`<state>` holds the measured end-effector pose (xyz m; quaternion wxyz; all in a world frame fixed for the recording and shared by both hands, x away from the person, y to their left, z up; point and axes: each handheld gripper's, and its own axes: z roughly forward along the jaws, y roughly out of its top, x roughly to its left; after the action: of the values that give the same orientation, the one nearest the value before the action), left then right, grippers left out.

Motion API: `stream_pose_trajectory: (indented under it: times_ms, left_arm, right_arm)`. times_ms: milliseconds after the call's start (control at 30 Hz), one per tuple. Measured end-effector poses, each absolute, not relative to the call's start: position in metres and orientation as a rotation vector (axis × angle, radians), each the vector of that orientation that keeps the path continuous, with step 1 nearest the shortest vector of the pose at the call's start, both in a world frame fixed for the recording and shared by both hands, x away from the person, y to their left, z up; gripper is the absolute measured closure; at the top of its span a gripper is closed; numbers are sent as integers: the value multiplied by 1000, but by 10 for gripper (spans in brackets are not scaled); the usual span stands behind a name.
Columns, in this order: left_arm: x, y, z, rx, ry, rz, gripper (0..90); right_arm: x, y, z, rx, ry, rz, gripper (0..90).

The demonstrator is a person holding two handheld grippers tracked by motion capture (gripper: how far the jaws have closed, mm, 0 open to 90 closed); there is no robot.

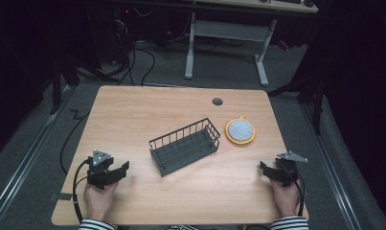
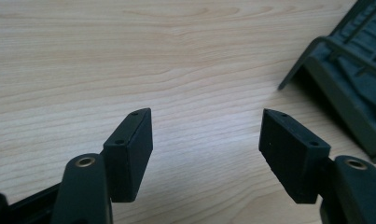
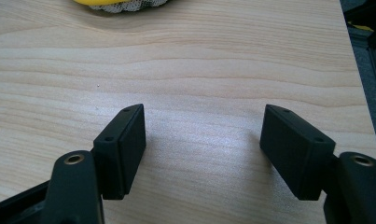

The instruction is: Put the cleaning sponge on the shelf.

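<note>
A dark wire basket (image 1: 185, 146) lies empty in the middle of the wooden table (image 1: 147, 108); its corner (image 2: 349, 70) reaches into the left gripper view at the right. To its right lies a round yellow-rimmed scrubber with a grey speckled face (image 1: 240, 130), whose near edge (image 3: 125, 3) peeks in at the top of the right gripper view. My left gripper (image 1: 119, 170) is held at the table's near left, open, with bare wood between its pads (image 2: 129, 149). My right gripper (image 1: 265, 171) rests at the near right, open too, nothing between its pads (image 3: 122, 147).
A round cable hole (image 1: 217, 101) sits near the table's far edge. Beyond the table stand a white desk frame (image 1: 229, 43) and loose cables (image 1: 142, 52) on the grey floor. The table's right edge (image 3: 358, 93) runs close beside the right gripper.
</note>
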<state>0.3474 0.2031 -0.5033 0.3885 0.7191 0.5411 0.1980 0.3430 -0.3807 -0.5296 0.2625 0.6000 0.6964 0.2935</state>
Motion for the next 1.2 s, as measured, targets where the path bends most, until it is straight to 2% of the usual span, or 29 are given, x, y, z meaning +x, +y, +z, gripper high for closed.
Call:
stream_pose_trajectory:
  times_ms: [667,1200]
  left_arm:
    - [349,175,-456,1872,1262,415,342]
    - [368,153,-429,1907,1186,364,383]
  right_arm:
    - [343,-380,-530,1618,1888,795,315]
    - [343,-380,-530,1616,1889,794,316]
